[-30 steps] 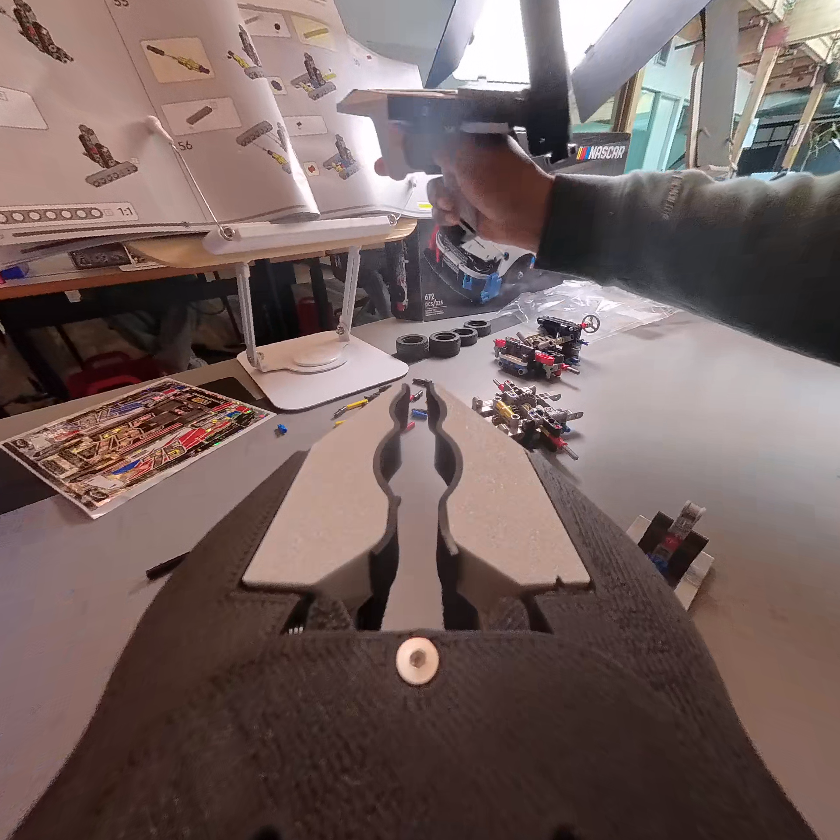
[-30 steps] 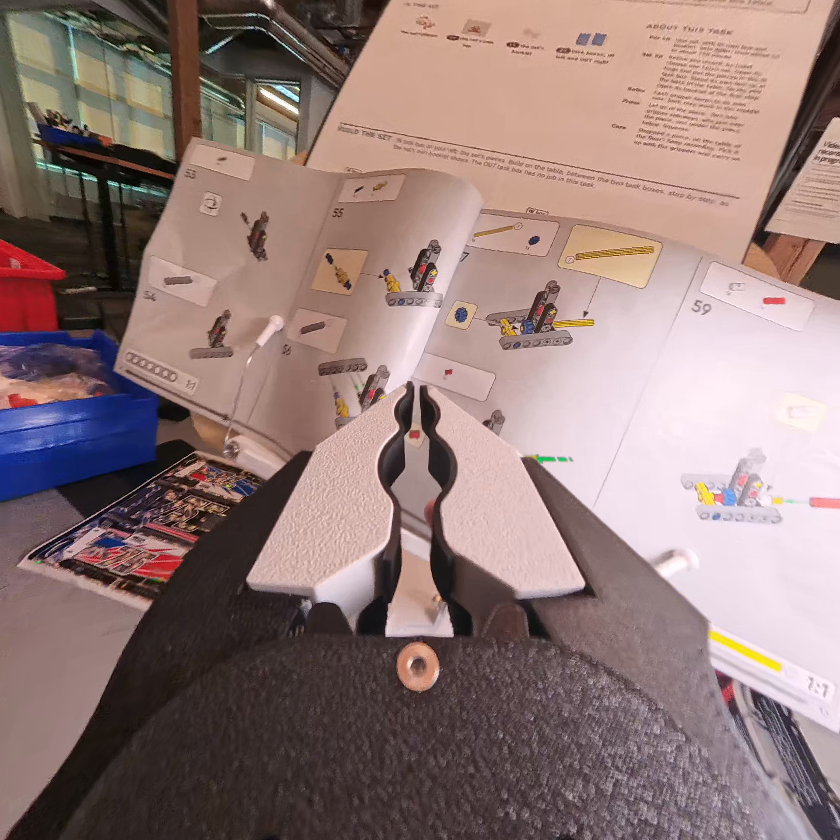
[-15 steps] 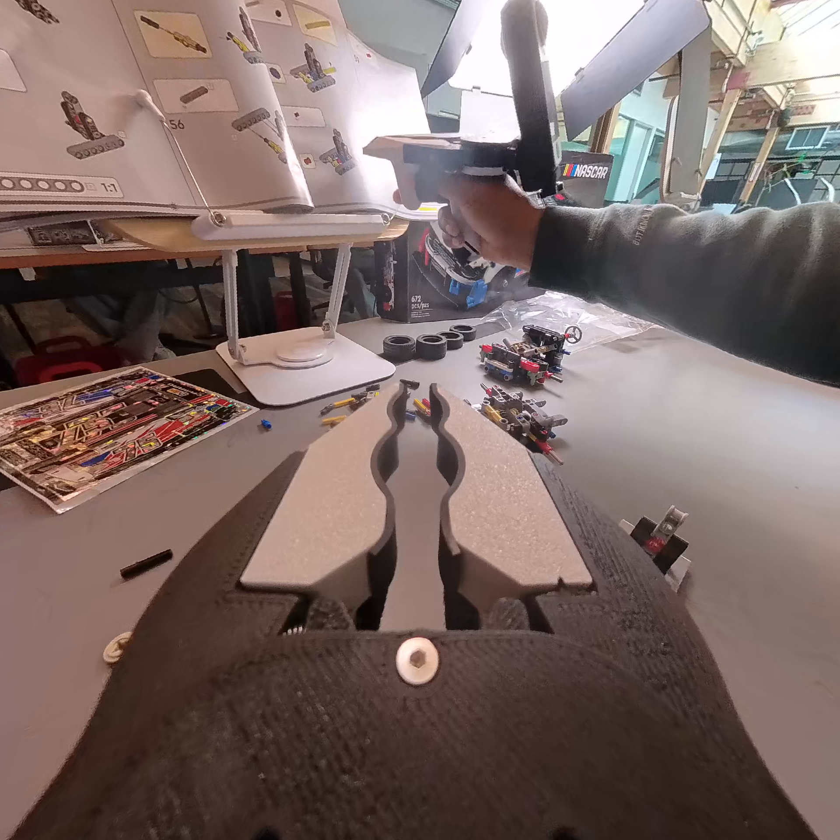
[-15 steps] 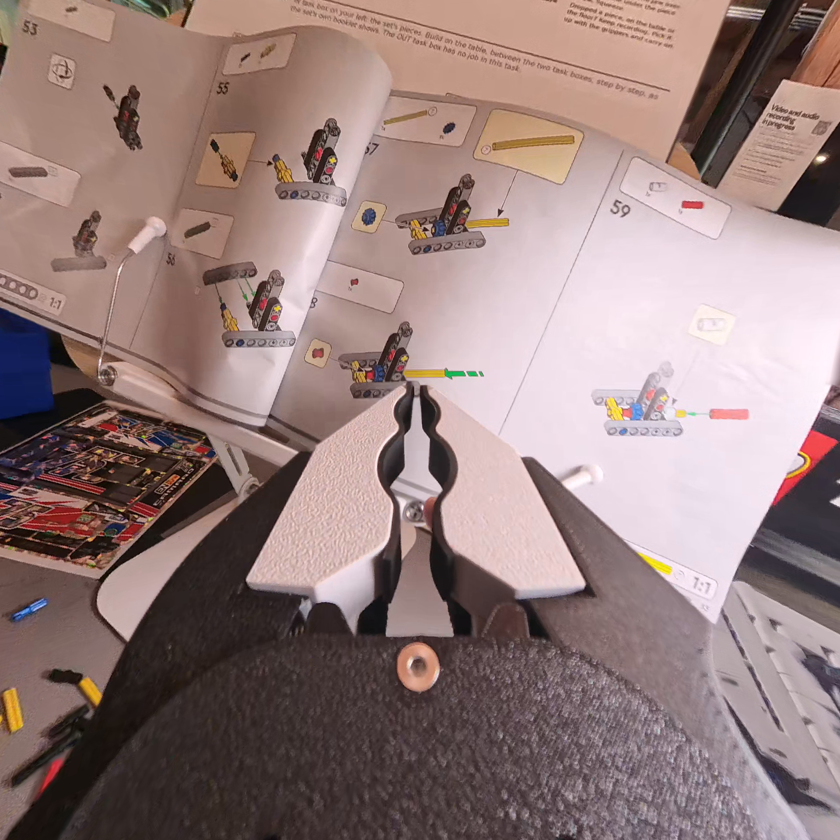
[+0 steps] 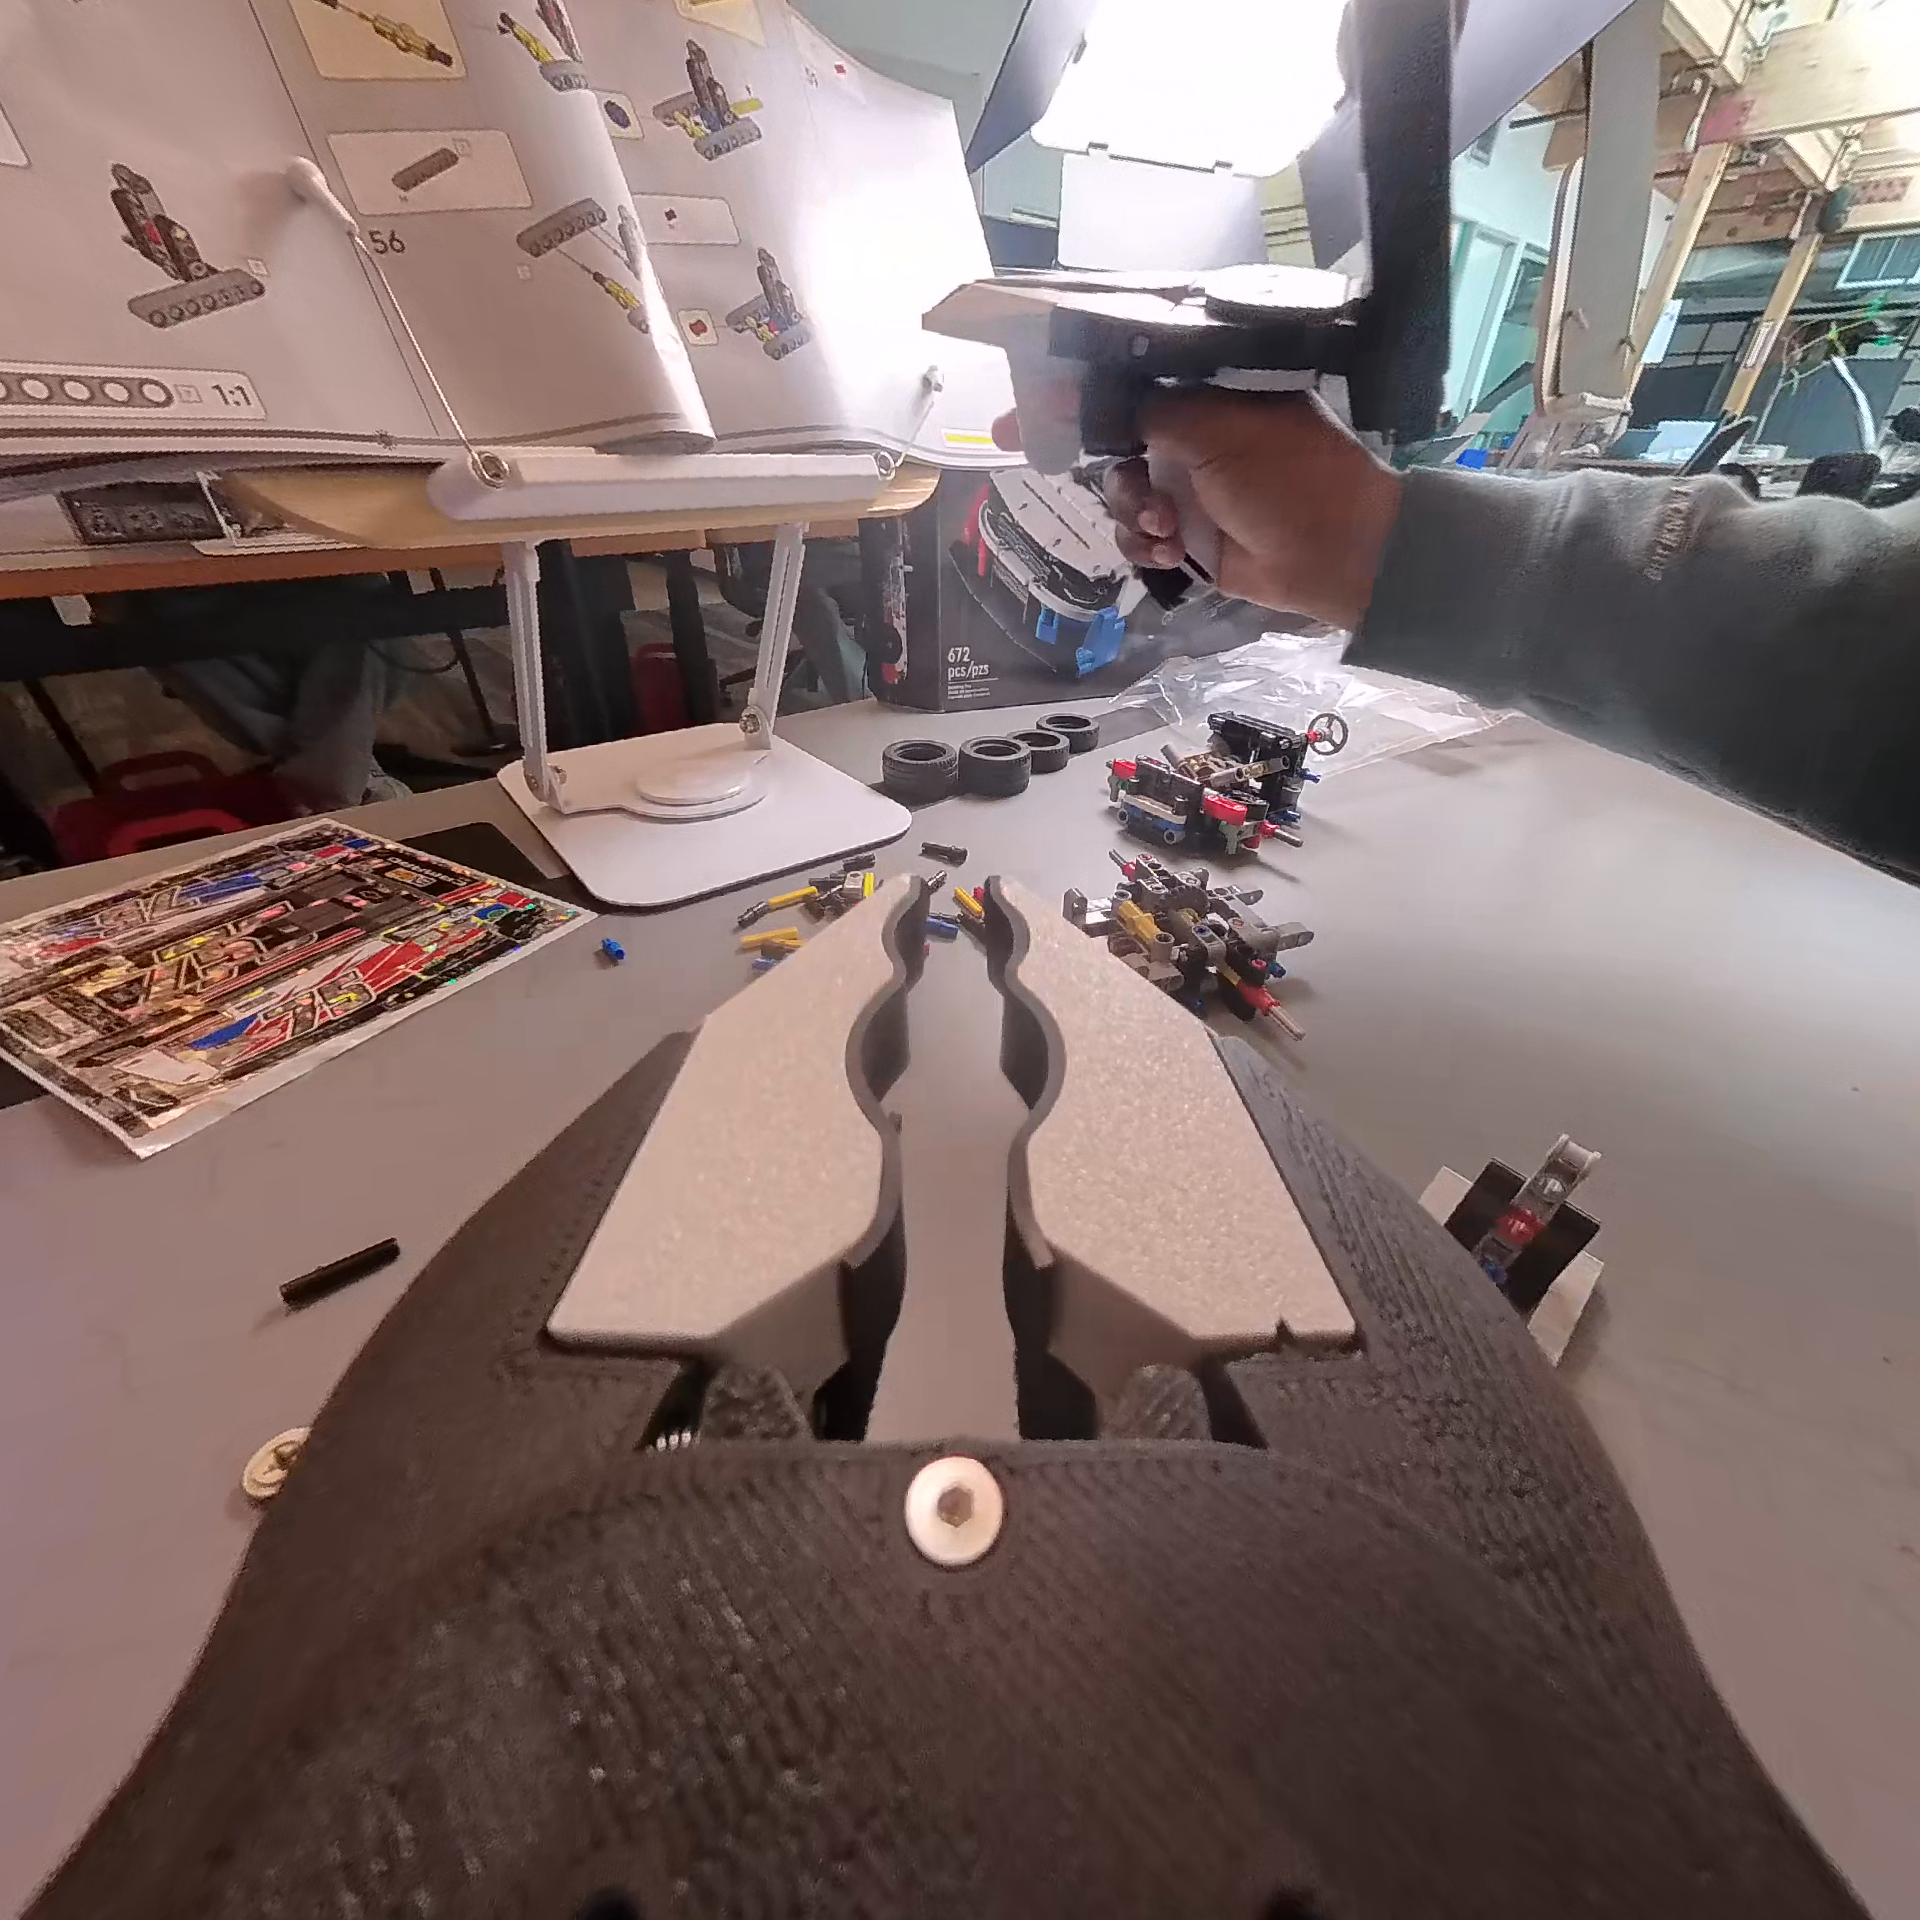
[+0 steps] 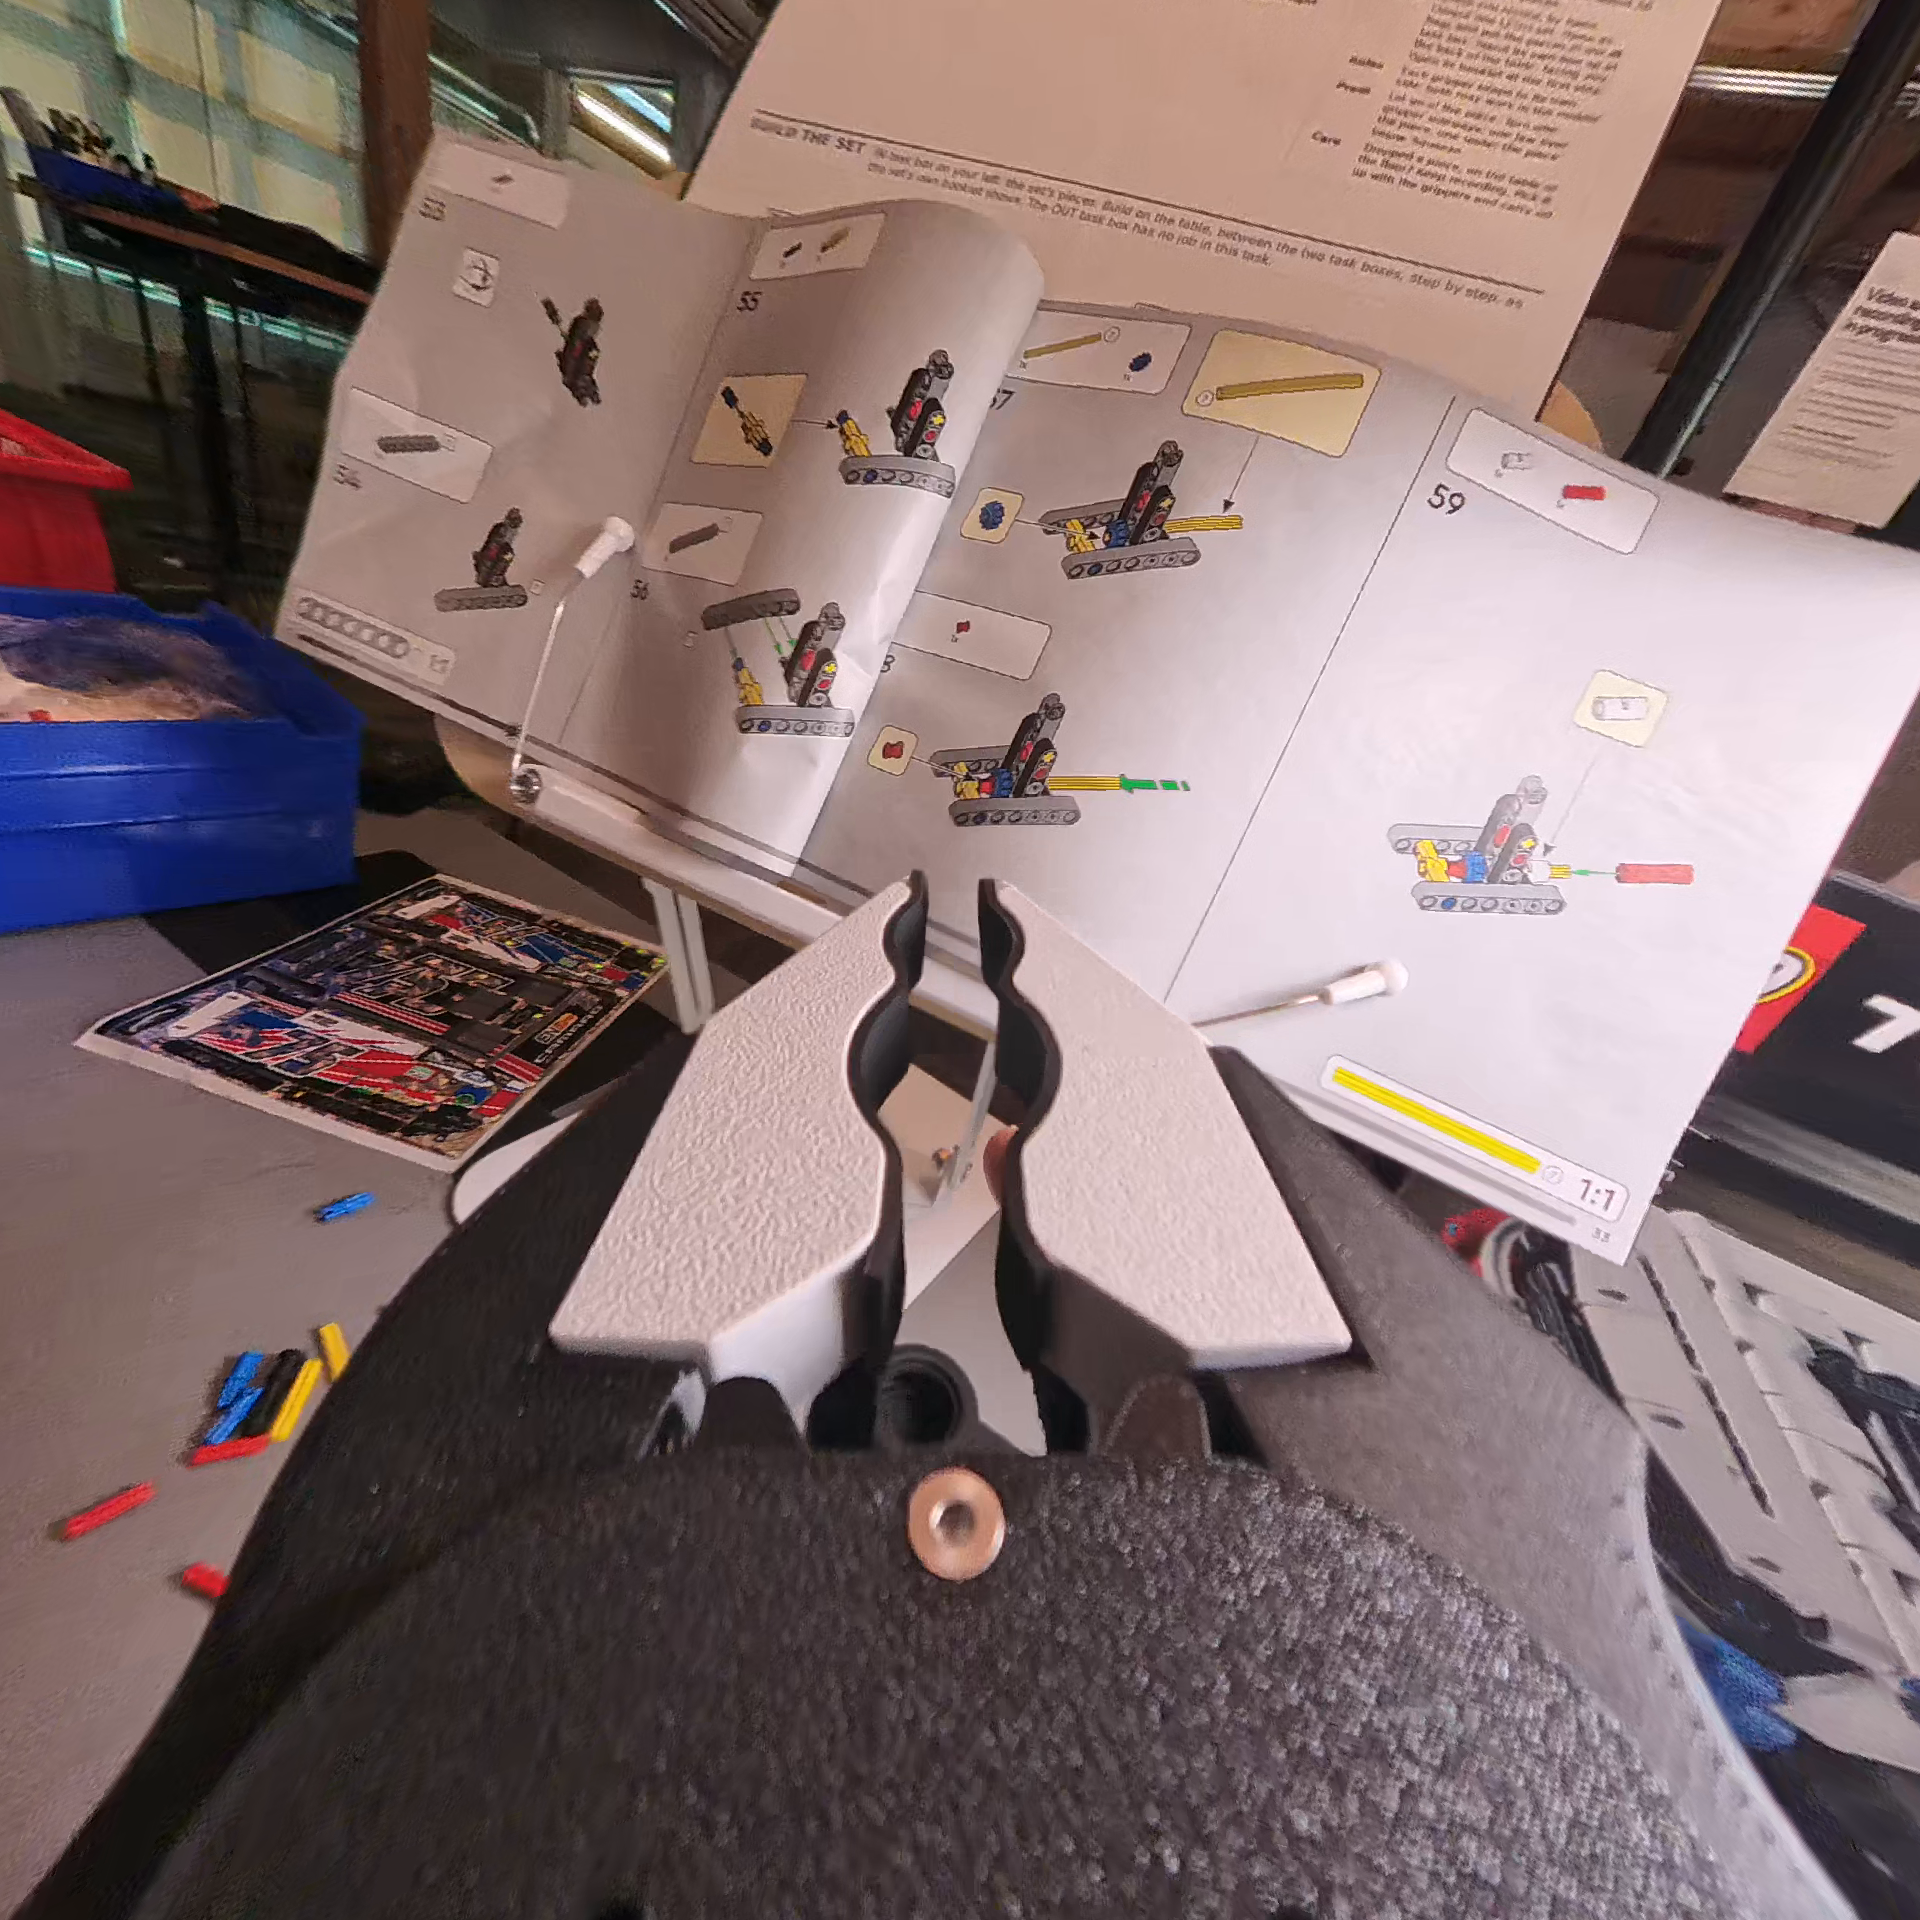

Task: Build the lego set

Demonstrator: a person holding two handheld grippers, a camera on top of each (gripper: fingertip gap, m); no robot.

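Observation:
My left gripper hangs over the grey table with its jaws a little apart and nothing between them. Just beyond its tips lies a scatter of small yellow, black and blue pieces, and a part-built brick assembly sits to their right. My right gripper is slightly open and empty, in front of the open instruction booklet on its white stand. In the left wrist view a hand holds that right gripper up beside the booklet.
A second assembly, several black tyres, a set box and a plastic bag lie at the back. A sticker sheet is at the left, with a black pin near it. A blue bin stands far left. The gap from one gripper's tips to the other's is roughly 30 cm.
My right gripper's jaws were shut and have now parted a little, and its view has swung along the booklet. My left gripper's jaws have widened slightly, and more of the near table shows.

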